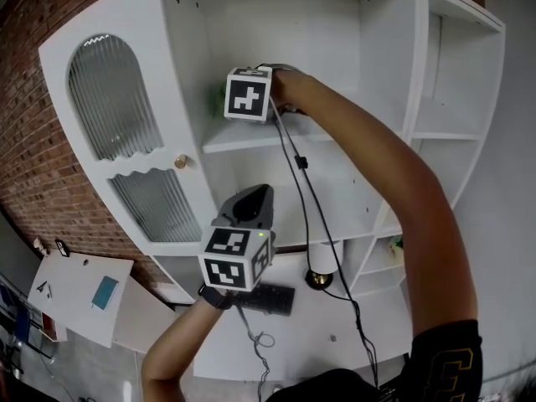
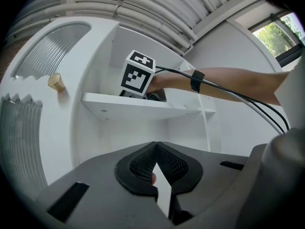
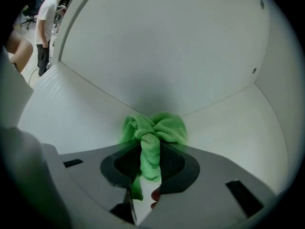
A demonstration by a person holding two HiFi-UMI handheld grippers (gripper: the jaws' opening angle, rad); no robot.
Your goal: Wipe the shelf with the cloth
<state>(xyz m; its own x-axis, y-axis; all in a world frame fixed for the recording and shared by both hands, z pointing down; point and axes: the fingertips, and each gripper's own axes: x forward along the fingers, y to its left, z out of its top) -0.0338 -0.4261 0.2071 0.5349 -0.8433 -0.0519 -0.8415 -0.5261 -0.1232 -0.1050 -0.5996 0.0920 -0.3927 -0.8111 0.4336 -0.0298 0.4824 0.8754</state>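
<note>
The right hand-held gripper [image 3: 151, 149] has its jaws clamped on the green cloth [image 3: 157, 128], bunched at the shelf's [image 1: 251, 136] back corner; the head view shows only a green sliver of it; the left hand-held gripper [image 2: 155, 149], jaws together and empty, hangs below the shelf.

The right tongs [image 1: 243, 99] are being held at the upper shelf [image 1: 243, 136], green cloth [image 1: 217, 99] being glimpsed beside them; the left tongs [image 1: 251, 203] are being held lower, above the counter [image 1: 335, 329].
</note>
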